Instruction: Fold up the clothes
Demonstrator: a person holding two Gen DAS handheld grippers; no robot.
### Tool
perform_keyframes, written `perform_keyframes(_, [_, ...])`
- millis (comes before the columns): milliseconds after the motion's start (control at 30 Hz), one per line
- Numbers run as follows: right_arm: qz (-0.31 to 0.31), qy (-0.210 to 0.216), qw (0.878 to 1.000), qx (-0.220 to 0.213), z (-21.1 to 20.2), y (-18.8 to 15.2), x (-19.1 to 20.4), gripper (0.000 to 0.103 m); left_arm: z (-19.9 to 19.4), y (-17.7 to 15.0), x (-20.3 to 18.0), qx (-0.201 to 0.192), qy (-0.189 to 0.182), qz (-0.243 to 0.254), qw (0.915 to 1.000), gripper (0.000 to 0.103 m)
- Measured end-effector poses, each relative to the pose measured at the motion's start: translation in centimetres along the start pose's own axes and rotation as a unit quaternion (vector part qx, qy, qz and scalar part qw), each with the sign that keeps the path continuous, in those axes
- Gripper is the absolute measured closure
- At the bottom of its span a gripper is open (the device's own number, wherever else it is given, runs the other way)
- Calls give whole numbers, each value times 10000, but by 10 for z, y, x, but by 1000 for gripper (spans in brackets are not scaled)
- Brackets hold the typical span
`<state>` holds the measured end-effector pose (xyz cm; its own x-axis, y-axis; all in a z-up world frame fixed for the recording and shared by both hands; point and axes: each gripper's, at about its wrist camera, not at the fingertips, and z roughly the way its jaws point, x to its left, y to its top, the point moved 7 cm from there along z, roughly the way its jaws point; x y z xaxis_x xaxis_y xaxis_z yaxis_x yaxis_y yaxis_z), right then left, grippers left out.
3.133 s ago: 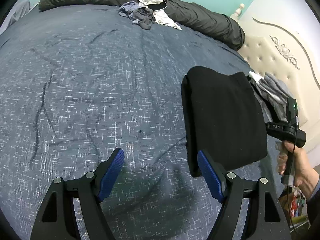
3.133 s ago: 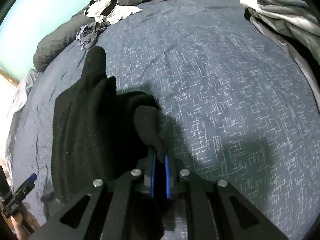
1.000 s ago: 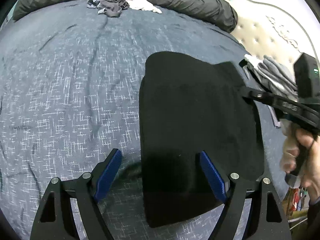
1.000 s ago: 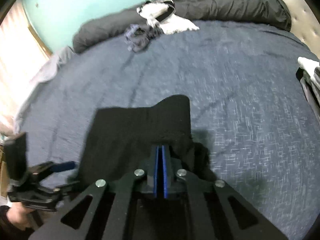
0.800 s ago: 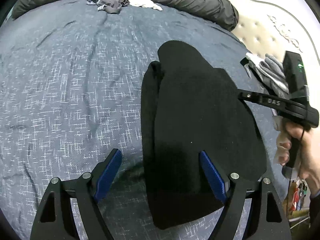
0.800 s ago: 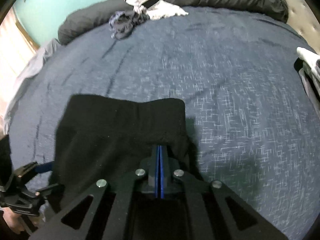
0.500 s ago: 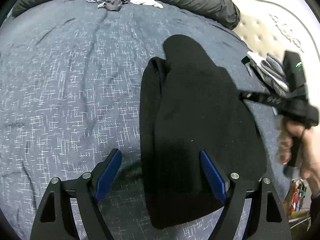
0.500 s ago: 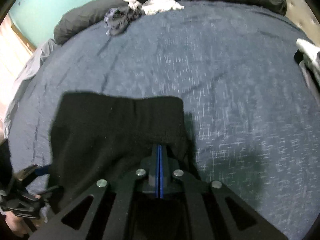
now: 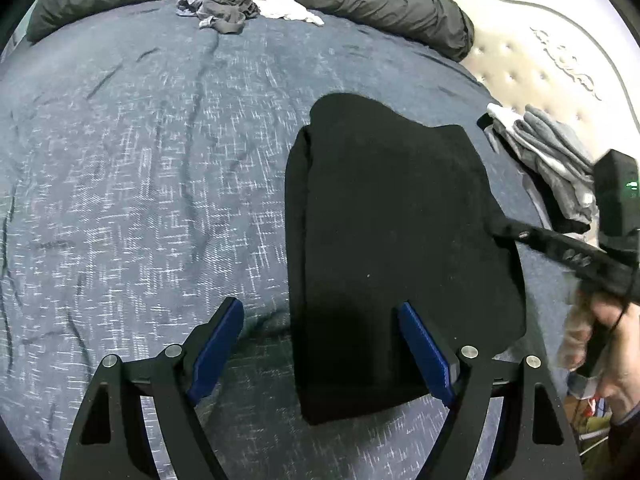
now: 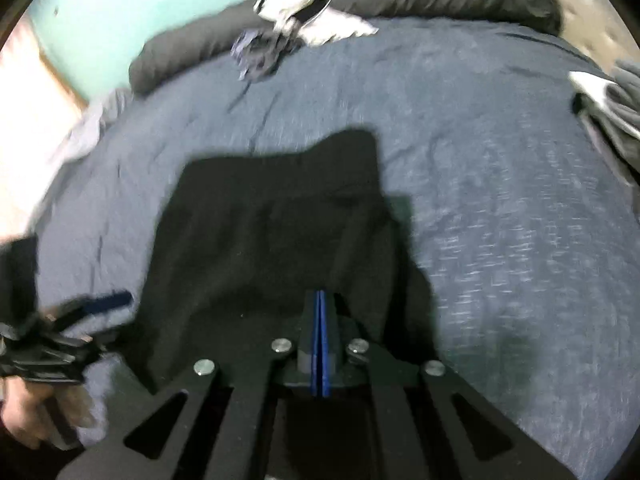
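Since a second ago, the black garment has been folded narrower on the blue bedspread.

Left wrist view: left gripper spread wide, empty — one pad over the cloth's near edge.

Right wrist view: right gripper clenched on the black garment's edge, blurred.

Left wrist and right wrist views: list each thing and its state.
black garment: partly folded, lying on the bed
right tongs: shut on the black garment's edge
left tongs: open, holding nothing
grey clothes pile: folded, stacked by the headboard
far clothes heap: crumpled, unfolded
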<state>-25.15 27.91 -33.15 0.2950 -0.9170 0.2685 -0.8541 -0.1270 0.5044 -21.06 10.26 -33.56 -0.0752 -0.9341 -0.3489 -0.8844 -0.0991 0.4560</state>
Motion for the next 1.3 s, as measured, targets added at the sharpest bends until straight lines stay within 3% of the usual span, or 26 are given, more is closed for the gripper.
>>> perform_keyframes(67, [217,-8,9998,30,-12,-3,-11,98,-1,2,2,16,-106,-126,9999,19])
perform_keyframes(100, [336,-9,9994,94,-15,-7,-18,90,-1,3,2,35,-153,-188,9997,19])
perform_keyframes(167, [580,15,9981,224,-19,-16,-31,68,1,5,1,90,-186,-233,9995,19])
perform_keyframes(200, [734,99,9968,304,-17,-21,-37,49,4,5,0,134,-213,-250,9994,19])
perform_keyframes(233, [892,211,9951,383,-16,-26,-41,43,6,5,-1,176,-243,-292,9991,19])
perform_keyframes(367, [1296,587,9878,635,-7,-42,-44,32,18,-2,-3,402,-284,-367,9981,19])
perform_keyframes(500, [1264,707,9863,785,1,-51,-33,23,32,-10,-5,573,-367,-443,9967,18])
perform_keyframes(667, [1390,786,9830,910,9,-54,-36,20,43,-12,0,653,-613,-767,9930,15])
perform_keyframes(933, [1579,876,9776,1082,2,-66,-34,20,47,-7,5,555,-696,-942,9916,14])
perform_keyframes(1200, [1534,1175,9750,1100,12,-64,-13,20,50,-20,-19,688,-1022,-709,9898,14])
perform_keyframes(1300, [1506,1224,9753,1057,14,-61,-7,25,54,-17,-17,667,-1088,-892,9878,14])
